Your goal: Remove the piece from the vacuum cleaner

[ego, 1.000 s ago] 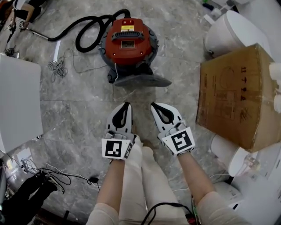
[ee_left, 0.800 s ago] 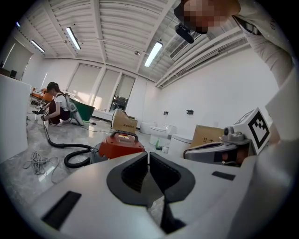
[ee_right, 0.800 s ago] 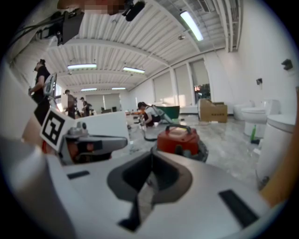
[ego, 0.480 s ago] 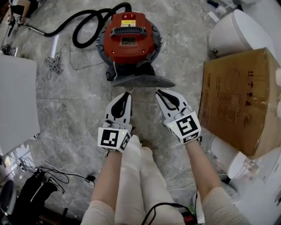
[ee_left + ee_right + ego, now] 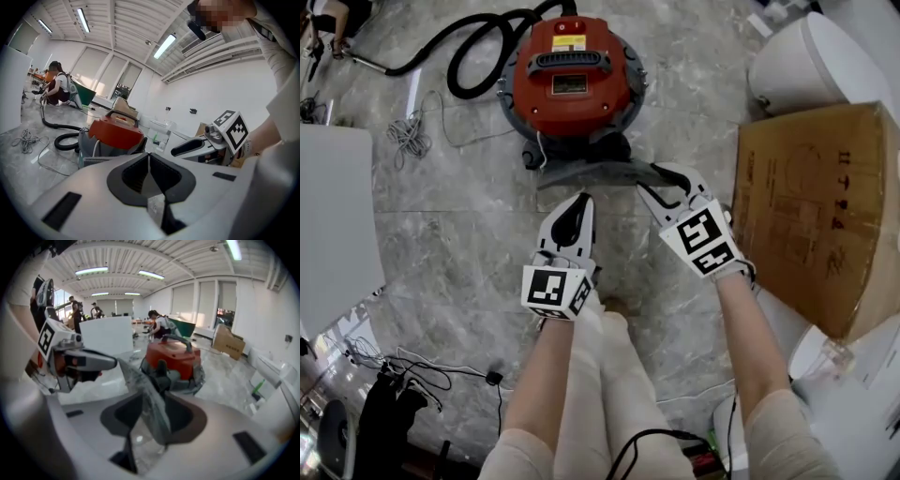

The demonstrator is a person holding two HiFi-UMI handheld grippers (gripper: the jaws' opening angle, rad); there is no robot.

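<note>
The grey marble floor [image 5: 459, 244] carried a red vacuum cleaner [image 5: 572, 84], its black hose [image 5: 478, 52] looped off to one side and a flat grey piece [image 5: 600, 173] at its foot. A tangle of white cord [image 5: 408, 136] lay nearby. A cardboard box [image 5: 816, 216] sat at the right, and a white panel [image 5: 333, 216], possibly a board, lay at the left.

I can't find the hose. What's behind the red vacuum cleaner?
A black hose lies in loops on the floor behind the red vacuum cleaner. Where it joins the machine is hidden by the red body.
</note>
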